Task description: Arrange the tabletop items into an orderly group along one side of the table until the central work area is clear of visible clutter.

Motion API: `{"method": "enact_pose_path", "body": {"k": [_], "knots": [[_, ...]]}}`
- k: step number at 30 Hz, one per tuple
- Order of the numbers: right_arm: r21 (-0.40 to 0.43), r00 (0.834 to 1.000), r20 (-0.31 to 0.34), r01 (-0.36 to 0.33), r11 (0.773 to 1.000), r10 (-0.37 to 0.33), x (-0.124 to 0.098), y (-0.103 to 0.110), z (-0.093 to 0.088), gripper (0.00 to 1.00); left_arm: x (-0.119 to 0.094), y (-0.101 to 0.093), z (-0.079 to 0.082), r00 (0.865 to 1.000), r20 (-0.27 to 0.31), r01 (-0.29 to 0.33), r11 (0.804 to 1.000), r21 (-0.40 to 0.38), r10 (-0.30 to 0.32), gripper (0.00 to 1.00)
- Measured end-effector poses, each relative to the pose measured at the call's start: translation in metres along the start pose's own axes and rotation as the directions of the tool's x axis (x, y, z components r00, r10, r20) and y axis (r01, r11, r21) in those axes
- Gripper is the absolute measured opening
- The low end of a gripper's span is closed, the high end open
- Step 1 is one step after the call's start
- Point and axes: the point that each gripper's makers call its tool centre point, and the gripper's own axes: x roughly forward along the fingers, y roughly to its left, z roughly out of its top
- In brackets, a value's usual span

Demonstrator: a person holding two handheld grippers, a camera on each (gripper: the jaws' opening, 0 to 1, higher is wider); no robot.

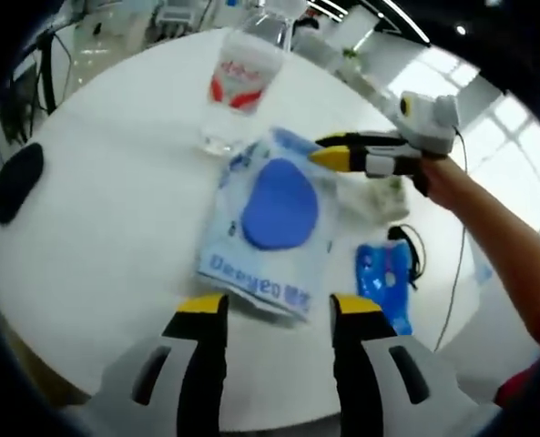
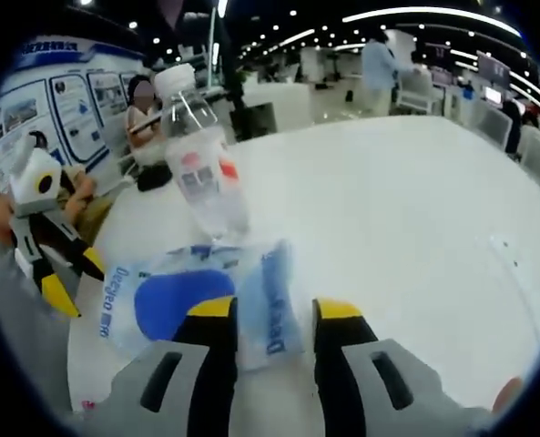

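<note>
Presently, items listed from nearest to farthest, with progress judged from how they lie.

Left gripper (image 1: pixel 276 308): jaws parted wide, nothing between them, tips hovering at the near edge of the tissue pack.

Right gripper (image 2: pixel 270 311): jaws open to about the width of the pack's end, which lies between the tips. Whether the pads actually touch the wrapper cannot be told. In the left gripper view it reaches in from the right, its yellow tips over the pack's far corner.

Tissue pack (image 1: pixel 268 228): soft pale-blue wrapper with a dark blue oval patch and printed lettering, lying flat near the middle of the round white bench (image 1: pixel 115 228). Not yet moved aside, by appearance.

Blue object (image 1: pixel 385 282): glossy blue plastic, with a dark cord beside it, near the bench edge on the right of the left gripper view. Its kind cannot be made out.

Pale crumpled item (image 1: pixel 371 198): lies just beyond the pack, beside the right gripper; too blurred to name.

Water bottle (image 2: pixel 201 164): clear, white cap, red-marked label, upright, just beyond the pack's far end.

Black flat object (image 1: pixel 17 180): at the bench's left edge in the left gripper view, well apart from the rest.

Status: early. Things lie scattered about the centre, no orderly row formed. The pack appears to be the item in hand; bottle, blue object, crumpled item remain.
</note>
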Motion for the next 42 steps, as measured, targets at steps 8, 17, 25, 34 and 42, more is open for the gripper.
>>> {"method": "enact_pose_path", "body": {"k": [8,17,25,34,42], "knots": [[-0.002,0.999,-0.039,0.021,1.0,-0.021,-0.003,-0.005,-0.006,0.07,0.006,0.007,0.004,0.999,0.019,-0.041,0.999,-0.012,0.042,0.3],[0.031,0.998,-0.057,0.013,0.999,-0.011,-0.007,0.0,-0.01,0.02,0.01,0.019,0.0,0.997,-0.005,-0.081,0.997,0.015,0.081,0.08],[0.058,0.997,-0.07,0.028,0.998,-0.024,-0.016,0.001,-0.014,0.01,0.007,0.019,0.008,0.997,-0.006,-0.07,0.997,0.035,0.071,0.01],[0.108,0.998,-0.035,0.048,0.993,-0.044,-0.035,0.003,-0.01,0.01,-0.001,0.018,0.021,0.999,0.001,-0.054,0.996,0.067,0.054,0.0],[0.141,0.997,-0.002,0.075,0.987,-0.075,-0.06,0.011,-0.01,0.01,-0.004,0.021,0.037,0.999,0.009,-0.043,0.996,0.084,0.042,0.0]]}}
